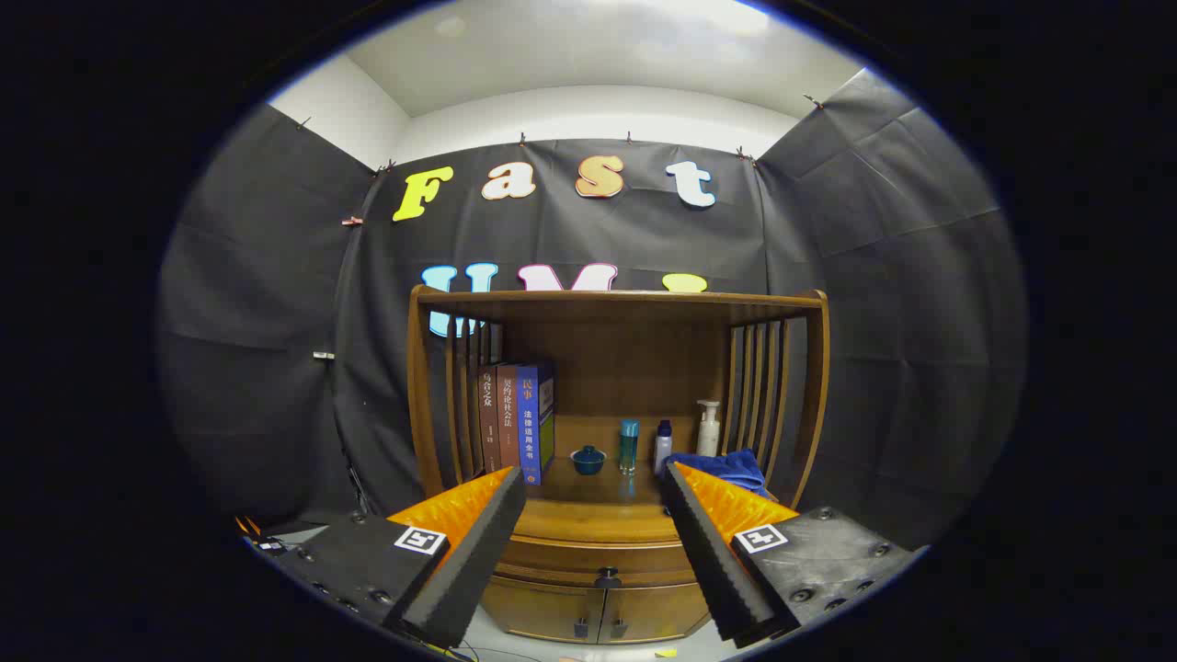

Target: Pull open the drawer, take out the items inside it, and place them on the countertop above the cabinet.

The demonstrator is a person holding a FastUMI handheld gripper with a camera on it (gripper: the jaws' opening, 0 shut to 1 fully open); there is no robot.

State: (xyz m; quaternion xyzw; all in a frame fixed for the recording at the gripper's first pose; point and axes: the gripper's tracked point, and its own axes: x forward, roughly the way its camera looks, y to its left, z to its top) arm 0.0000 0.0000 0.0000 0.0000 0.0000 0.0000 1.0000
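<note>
Camera rides tongs (593,483), faces wooden cabinet (616,386) head-on, near, slightly above drawer (598,559)

The hand-held gripper (593,483) hangs spread wide, nothing between its fingers and the shut drawer (598,556). On the bench (598,519), front edge is free; books (517,418), bottles (629,446) and cloth (722,464) crowd the back.

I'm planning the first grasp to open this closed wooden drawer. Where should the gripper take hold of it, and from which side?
Probably the small dark knob at the middle of the wooden drawer front. It sticks out toward the camera, so come straight from the front, one finger on each side. The gripper is open, its fingers wide apart, the knob between and below them.
</note>
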